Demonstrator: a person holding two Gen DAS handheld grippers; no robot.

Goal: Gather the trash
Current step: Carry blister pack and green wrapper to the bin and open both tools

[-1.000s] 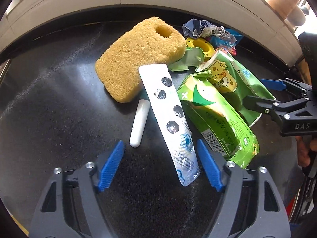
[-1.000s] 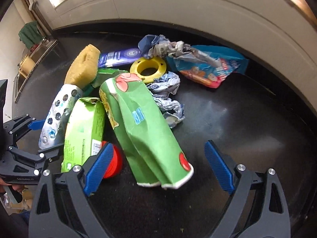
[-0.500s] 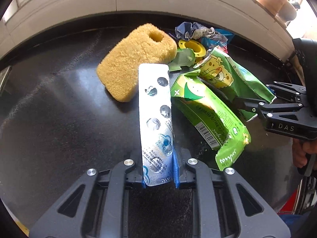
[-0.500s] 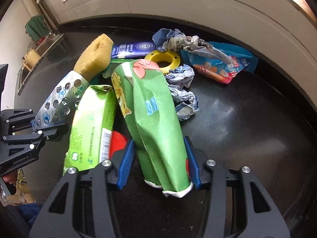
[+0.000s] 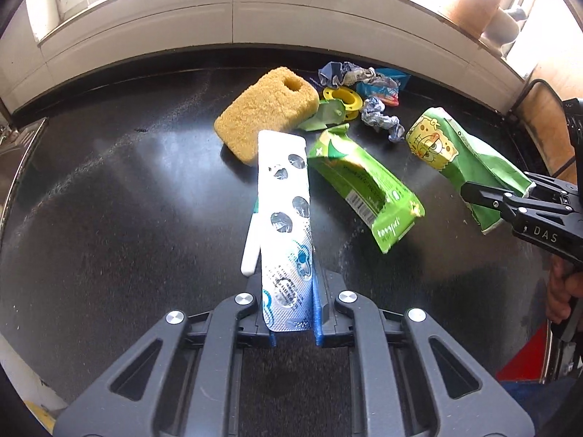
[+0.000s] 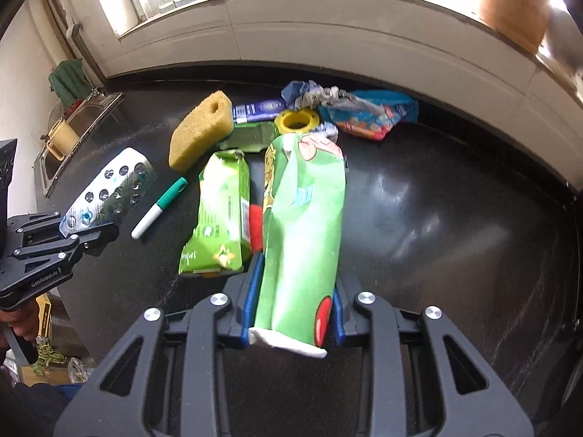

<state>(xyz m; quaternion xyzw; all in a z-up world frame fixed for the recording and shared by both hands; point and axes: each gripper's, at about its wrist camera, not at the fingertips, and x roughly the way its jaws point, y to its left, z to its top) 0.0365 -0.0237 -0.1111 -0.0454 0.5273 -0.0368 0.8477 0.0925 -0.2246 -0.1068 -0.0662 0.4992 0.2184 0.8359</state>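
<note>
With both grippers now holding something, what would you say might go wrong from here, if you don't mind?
1. The left gripper pinches only the bottom end of the blister pack; the long free end might swing or slip out.
2. The right gripper squeezes a soft green snack bag near its end; it may crumple and slide loose.
3. The green carton lies right beside that bag and could get dragged along.

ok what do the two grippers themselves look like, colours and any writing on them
Both are the same build: dark grey plastic linkage frames with triangular cut-outs, silver round bolts at the pivots and blue pads on the fingers. The left gripper carries white lettering reading GenRobot.AI on its side in the right wrist view. The right gripper shows white letters DAS in the left wrist view. No sleeves or cables can be made out clearly.
</note>
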